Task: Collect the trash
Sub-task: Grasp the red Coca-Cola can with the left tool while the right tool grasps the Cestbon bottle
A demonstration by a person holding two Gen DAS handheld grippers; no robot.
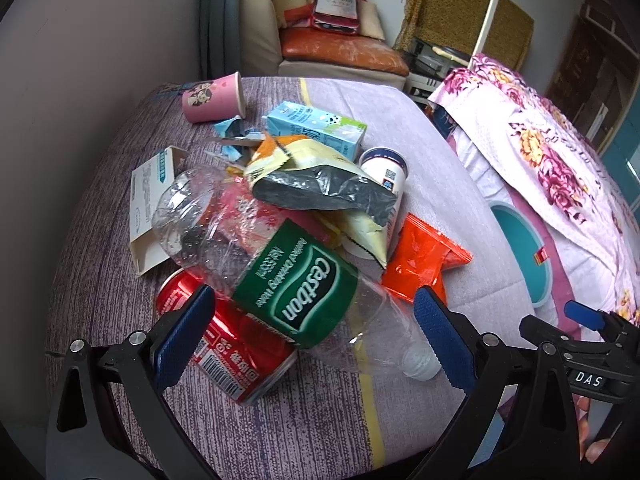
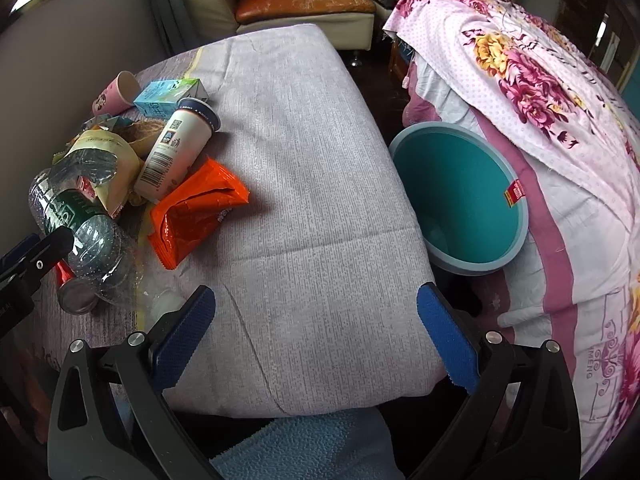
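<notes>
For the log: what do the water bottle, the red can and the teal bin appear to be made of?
Water bottle: thin clear plastic, glossy and dented, with a green film label. Red can: probably aluminium, with a shiny printed skin and a bare metal end. Teal bin: likely moulded plastic, smooth and matte, with a paler rim.

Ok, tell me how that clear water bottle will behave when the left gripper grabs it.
The clear water bottle looks empty and already crumpled, so probably light and yielding under the pads. It lies on the red can, so lifting may nudge that. The left gripper is open around it.
</notes>
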